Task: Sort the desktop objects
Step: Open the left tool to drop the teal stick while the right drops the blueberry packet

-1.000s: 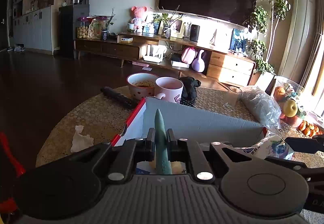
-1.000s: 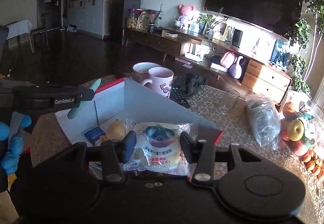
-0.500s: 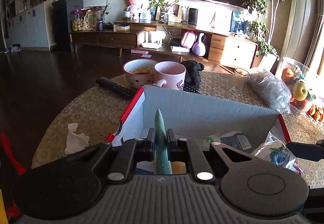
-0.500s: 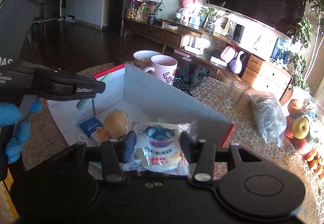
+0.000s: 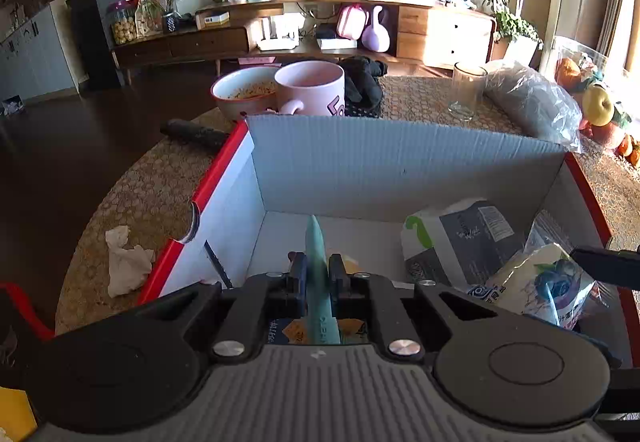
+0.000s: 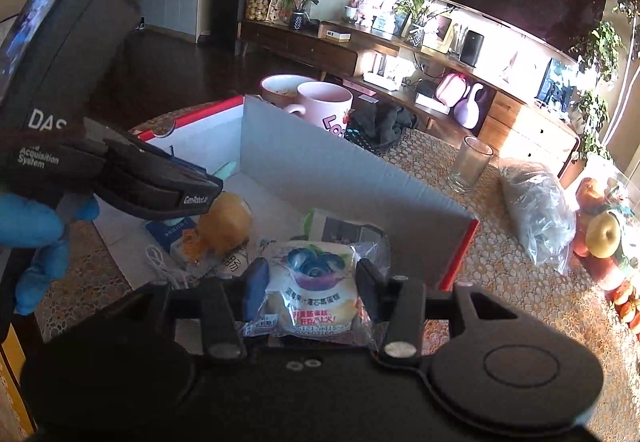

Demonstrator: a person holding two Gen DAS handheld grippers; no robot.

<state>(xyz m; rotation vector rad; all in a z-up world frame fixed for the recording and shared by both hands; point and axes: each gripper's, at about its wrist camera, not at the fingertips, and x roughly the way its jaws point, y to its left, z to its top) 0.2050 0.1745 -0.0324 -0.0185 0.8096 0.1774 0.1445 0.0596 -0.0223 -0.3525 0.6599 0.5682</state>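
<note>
a slim teal pen-like stick [image 5: 318, 274] is being gripped by the left gripper [image 5: 318, 274] and a clear-wrapped blueberry cake [image 6: 310, 288] by the right gripper [image 6: 310, 288], both above the part-filled red-edged white cardboard box [image 5: 392, 158]; farther off, a pink ceramic mug [image 5: 312, 88] and clear glass tumbler [image 5: 466, 90] are being left unsorted.

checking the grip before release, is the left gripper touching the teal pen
Touching. The left wrist view shows the left gripper closed on the teal pen, both pads pressed against its sides.
</note>
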